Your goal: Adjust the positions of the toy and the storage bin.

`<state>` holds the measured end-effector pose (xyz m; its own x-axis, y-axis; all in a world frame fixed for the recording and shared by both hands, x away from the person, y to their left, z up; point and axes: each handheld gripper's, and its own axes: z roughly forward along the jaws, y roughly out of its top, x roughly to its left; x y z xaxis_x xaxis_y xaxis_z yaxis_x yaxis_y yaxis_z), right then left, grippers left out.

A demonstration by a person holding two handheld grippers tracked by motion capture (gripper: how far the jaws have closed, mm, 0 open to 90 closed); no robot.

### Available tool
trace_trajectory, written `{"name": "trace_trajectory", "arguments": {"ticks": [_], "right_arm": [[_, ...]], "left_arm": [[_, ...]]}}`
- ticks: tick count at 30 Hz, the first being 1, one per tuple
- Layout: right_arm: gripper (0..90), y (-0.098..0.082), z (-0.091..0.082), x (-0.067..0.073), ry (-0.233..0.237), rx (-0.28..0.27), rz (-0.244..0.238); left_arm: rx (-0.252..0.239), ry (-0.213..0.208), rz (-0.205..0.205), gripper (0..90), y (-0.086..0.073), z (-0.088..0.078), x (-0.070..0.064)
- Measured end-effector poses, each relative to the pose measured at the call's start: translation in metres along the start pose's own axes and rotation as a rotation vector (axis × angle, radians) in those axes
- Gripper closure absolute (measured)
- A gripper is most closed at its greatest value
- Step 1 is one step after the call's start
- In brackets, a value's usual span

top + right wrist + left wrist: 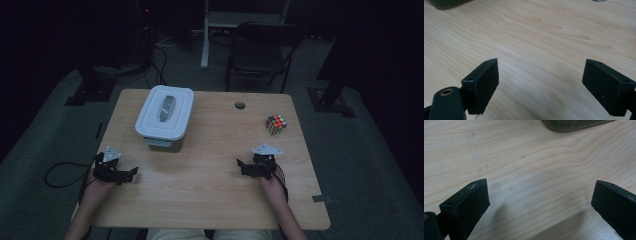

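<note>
A white lidded plastic box (165, 116) with a grey handle stands on the wooden table (210, 195) at the back left. A colourful puzzle cube (276, 124) sits at the back right. My left gripper (131, 173) is held low near the table's left edge, jaws wide apart with bare wood between them (540, 202). My right gripper (241, 166) hovers over the right half of the table, open, with nothing between its fingers (540, 82). Both point toward the table's middle. A corner of the box (571, 125) shows at the top of the left gripper view.
A round cable hole (240, 105) lies in the table behind the middle. A folding chair (262, 50) and a white stand leg (205, 35) are beyond the far edge. Black cable (60, 172) loops on the floor at the left. Bare wood spans between the two grippers.
</note>
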<state>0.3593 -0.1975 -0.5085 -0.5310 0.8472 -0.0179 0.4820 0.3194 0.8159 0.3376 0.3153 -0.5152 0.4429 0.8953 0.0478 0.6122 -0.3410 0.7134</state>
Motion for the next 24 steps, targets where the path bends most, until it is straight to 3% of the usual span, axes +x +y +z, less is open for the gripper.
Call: {"name": "trace_trajectory", "arguments": {"ticks": [6, 12, 19, 20, 24], "right_arm": [[13.8, 0.015, 0.016, 0.002, -0.021, -0.015, 0.005], [13.8, 0.03, 0.035, 0.003, -0.004, -0.011, 0.036], [13.8, 0.041, 0.057, 0.014, 0.022, -0.005, 0.035], [13.8, 0.045, 0.065, 0.017, 0.039, 0.005, 0.033], [13.8, 0.058, 0.081, 0.023, 0.044, 0.01, 0.025]], "left_arm": [[-0.01, 0.021, -0.017, 2.3, 0.005, 0.005, 0.009], [-0.023, 0.01, -0.054, 2.3, 0.013, 0.013, 0.016], [-0.034, 0.022, -0.046, 2.3, 0.025, 0.023, 0.018], [-0.038, 0.054, -0.031, 2.3, 0.028, 0.025, 0.017], [-0.05, 0.054, -0.057, 2.3, 0.036, 0.028, 0.019]]}}
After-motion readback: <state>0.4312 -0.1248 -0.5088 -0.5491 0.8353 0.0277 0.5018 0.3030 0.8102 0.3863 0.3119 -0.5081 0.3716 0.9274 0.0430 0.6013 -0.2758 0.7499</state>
